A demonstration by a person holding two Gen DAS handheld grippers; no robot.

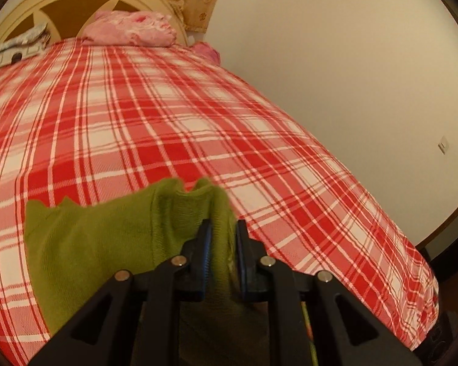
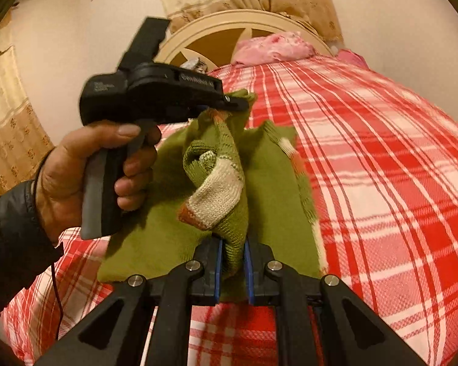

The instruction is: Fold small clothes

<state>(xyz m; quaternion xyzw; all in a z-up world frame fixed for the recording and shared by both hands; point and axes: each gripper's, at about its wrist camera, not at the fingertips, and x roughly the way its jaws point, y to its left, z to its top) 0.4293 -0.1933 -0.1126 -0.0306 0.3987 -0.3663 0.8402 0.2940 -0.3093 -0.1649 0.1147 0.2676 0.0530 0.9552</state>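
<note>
I hold the green sweater (image 2: pixel 268 183) off the bed (image 1: pixel 198 106) with both grippers. My left gripper (image 1: pixel 223 241) is clamped on a bunched fold at one end, my right gripper (image 2: pixel 232 262) is clamped on another fold nearer me, and the knit hangs stretched between them, so I judge I can lay it out flat to fold. A striped sleeve (image 2: pixel 216 195) droops loose in the middle and could get trapped under the body if I lower carelessly. In the right wrist view my left hand (image 2: pixel 85 177) is well above the plaid sheet (image 2: pixel 381 167). The bed is bare ahead; the pink pillow (image 1: pixel 131 30) lies far off by the headboard (image 1: pixel 24 15). The wall (image 1: pixel 351 76) runs along the bed's right edge, so I keep away from that side.
</note>
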